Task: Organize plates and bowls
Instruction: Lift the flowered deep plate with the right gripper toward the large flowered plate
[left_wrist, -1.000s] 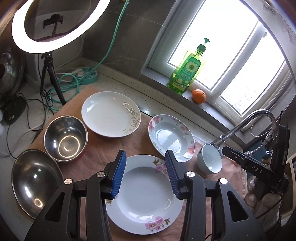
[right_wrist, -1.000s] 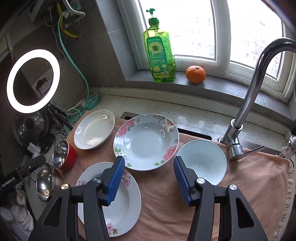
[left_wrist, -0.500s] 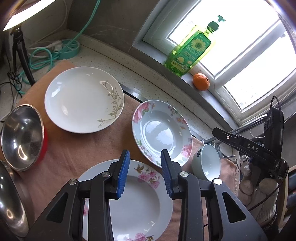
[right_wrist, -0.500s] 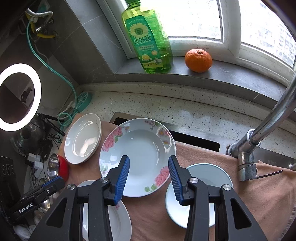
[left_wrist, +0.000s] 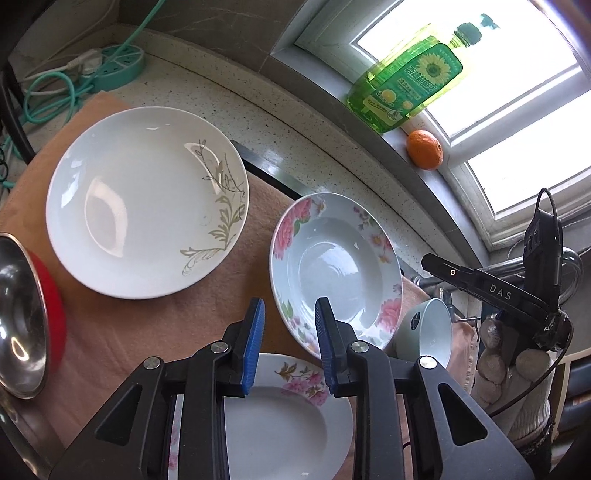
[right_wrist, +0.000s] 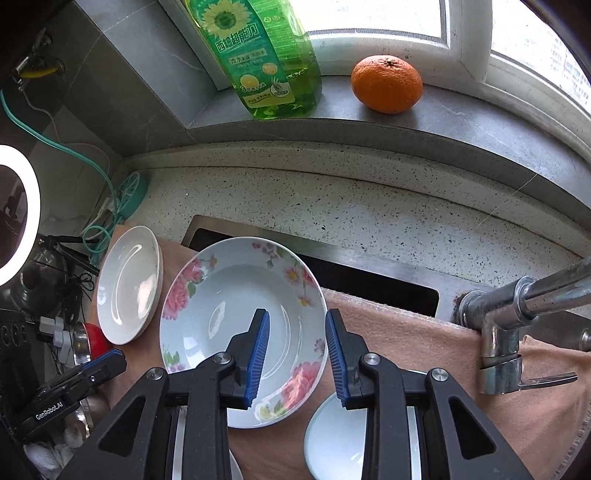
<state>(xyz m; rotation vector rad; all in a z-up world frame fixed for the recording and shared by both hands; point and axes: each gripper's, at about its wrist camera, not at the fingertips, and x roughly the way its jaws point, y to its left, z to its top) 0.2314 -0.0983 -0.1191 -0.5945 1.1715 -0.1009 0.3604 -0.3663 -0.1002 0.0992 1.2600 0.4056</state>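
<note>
A deep floral plate (left_wrist: 334, 271) (right_wrist: 236, 328) lies on a pink towel (left_wrist: 122, 332). My left gripper (left_wrist: 288, 343) is open, its blue pads astride the plate's near left rim. My right gripper (right_wrist: 297, 354) is open above the plate's near right rim. A white plate with a leaf pattern (left_wrist: 146, 201) (right_wrist: 129, 284) lies to the left. A second floral plate (left_wrist: 280, 417) lies under the left gripper. A small pale bowl (left_wrist: 428, 332) (right_wrist: 332, 443) sits at the right. A steel bowl with a red outside (left_wrist: 26, 317) is at the far left.
A green soap bottle (right_wrist: 258, 55) and an orange (right_wrist: 386, 83) stand on the window sill. A steel tap (right_wrist: 517, 321) rises at the right. A teal power strip with cables (left_wrist: 110, 70) lies at the back left. A ring light (right_wrist: 18, 214) glows at the left.
Both grippers have moved forward and down toward the deep floral plate, and their jaws have narrowed. The dishes have not moved.
</note>
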